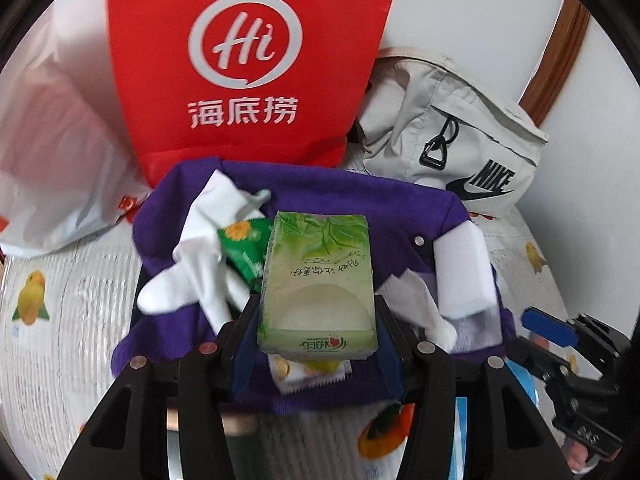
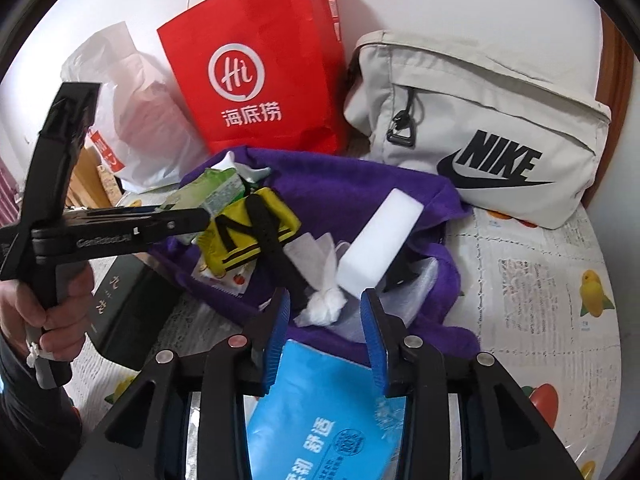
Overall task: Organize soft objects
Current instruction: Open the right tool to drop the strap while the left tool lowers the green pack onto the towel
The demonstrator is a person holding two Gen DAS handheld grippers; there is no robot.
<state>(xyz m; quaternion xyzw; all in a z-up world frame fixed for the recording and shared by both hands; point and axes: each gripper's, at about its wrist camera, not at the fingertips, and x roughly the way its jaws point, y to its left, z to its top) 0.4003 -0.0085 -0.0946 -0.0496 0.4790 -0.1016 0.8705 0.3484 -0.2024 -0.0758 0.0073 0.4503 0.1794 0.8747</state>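
Two hand-held grippers work over a heap on the counter. The left hand-held gripper has its pads pressed against the sides of a green tissue pack, carried above a purple cloth. Just left of that pack lie a white sock and a small green packet; to its right, a white foam block.

The right hand-held gripper stands part open with nothing clamped; a blue tissue pack lies beneath it, not pressed by the pads. Just ahead sits a knotted white wad, then a yellow-and-black pouch. Farthest off, a white plastic bag, a red paper bag and a grey Nike bag stand by the wall.
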